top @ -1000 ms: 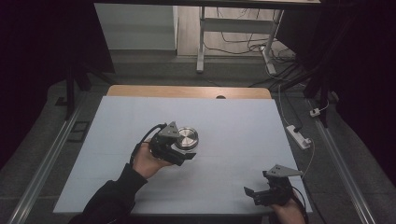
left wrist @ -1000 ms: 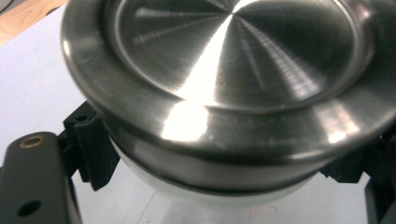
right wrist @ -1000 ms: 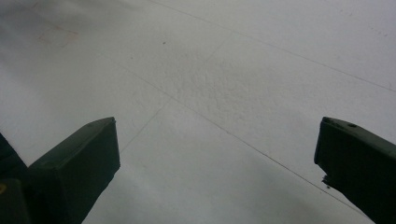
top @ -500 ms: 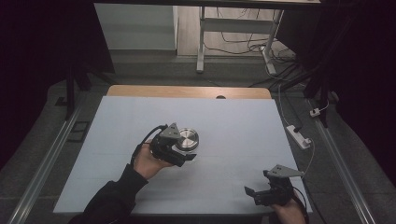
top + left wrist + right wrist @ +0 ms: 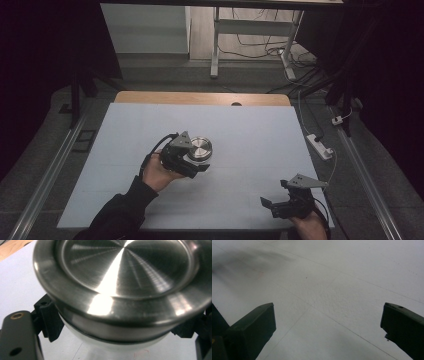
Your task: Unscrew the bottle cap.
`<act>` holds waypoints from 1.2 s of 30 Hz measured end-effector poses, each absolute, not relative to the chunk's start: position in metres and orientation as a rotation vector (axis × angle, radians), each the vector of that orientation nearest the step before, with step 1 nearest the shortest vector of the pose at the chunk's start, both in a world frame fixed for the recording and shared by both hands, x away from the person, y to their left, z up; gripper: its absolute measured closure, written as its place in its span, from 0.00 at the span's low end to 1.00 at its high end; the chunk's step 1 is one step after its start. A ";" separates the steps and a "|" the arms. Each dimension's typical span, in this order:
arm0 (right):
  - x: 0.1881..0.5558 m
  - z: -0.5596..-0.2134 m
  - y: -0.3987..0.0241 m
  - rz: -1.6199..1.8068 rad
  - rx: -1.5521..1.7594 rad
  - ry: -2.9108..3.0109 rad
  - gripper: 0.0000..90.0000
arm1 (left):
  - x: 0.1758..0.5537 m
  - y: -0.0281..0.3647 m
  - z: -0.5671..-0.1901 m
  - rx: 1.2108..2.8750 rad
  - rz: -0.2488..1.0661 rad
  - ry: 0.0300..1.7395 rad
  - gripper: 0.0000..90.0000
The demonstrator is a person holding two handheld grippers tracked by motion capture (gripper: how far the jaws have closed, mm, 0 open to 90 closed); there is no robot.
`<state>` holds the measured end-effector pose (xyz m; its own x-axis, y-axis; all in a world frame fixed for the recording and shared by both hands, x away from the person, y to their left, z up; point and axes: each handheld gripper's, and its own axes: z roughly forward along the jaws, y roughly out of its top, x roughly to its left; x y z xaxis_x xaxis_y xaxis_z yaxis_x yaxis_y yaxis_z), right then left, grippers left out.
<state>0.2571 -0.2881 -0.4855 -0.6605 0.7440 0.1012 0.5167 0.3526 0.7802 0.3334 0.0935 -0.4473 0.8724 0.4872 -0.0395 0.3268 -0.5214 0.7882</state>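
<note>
High view: left gripper (image 5: 196, 161) near mid-table, jaws clamped on the sides of a round steel container (image 5: 200, 148) at the centre of the white table (image 5: 260, 135); right gripper (image 5: 280, 205) well apart at the near right corner, jaws spread and holding nothing. Left gripper view: steel container (image 5: 125, 277) seen close, brushed lid uppermost, body pinched between the two black jaws, one pad (image 5: 48, 320) pressed to its left flank; whether resting on the table or raised just off it, impossible to tell. Right gripper view: both jaws wide apart over bare table (image 5: 329, 282), nothing between them. Key relation: container squat and upright, axis vertical, lying directly between the left jaws, far from the right.
</note>
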 end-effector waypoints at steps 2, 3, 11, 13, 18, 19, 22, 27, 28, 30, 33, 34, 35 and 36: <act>0.257 -0.484 -0.286 1.201 1.115 2.348 0.00 | 0.333 0.093 -0.447 2.165 0.233 0.586 0.17; 0.257 -0.484 -0.285 1.205 1.107 2.351 0.00 | 0.333 0.093 -0.448 2.166 0.234 0.585 0.17; 0.258 -0.478 -0.275 1.257 1.017 2.353 0.00 | 0.333 0.094 -0.447 2.164 0.232 0.584 0.17; 0.259 -0.477 -0.272 1.275 0.994 2.356 0.00 | 0.333 0.095 -0.446 2.164 0.233 0.586 0.17; 0.261 -0.471 -0.263 1.313 0.943 2.355 0.00 | 0.333 0.096 -0.446 2.160 0.230 0.582 0.17; 0.262 -0.470 -0.262 1.320 0.938 2.355 0.00 | 0.333 0.096 -0.446 2.161 0.229 0.581 0.17; 0.264 -0.466 -0.256 1.343 0.915 2.356 0.00 | 0.333 0.095 -0.446 2.165 0.229 0.579 0.17; 0.269 -0.460 -0.247 1.359 0.889 2.365 0.00 | 0.332 0.094 -0.446 2.162 0.229 0.579 0.17; 0.271 -0.458 -0.242 1.364 0.879 2.379 0.00 | 0.332 0.094 -0.446 2.160 0.229 0.579 0.17; 0.274 -0.454 -0.237 1.380 0.874 2.394 0.00 | 0.332 0.095 -0.446 2.159 0.230 0.577 0.17; 0.279 -0.450 -0.229 1.400 0.861 2.417 0.00 | 0.332 0.095 -0.445 2.158 0.230 0.577 0.17; 0.281 -0.449 -0.227 1.399 0.862 2.422 0.00 | 0.332 0.095 -0.445 2.158 0.230 0.577 0.17; 0.283 -0.449 -0.225 1.394 0.863 2.425 0.00 | 0.332 0.095 -0.446 2.159 0.231 0.577 0.17; 0.285 -0.448 -0.222 1.390 0.862 2.430 0.00 | 0.332 0.095 -0.446 2.159 0.231 0.577 0.17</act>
<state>0.2853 -0.2224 -0.4476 -0.8062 0.5828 0.1018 0.3832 0.3833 0.8404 0.3316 0.0948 -0.4456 0.8757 0.4812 -0.0400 0.3210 -0.5183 0.7927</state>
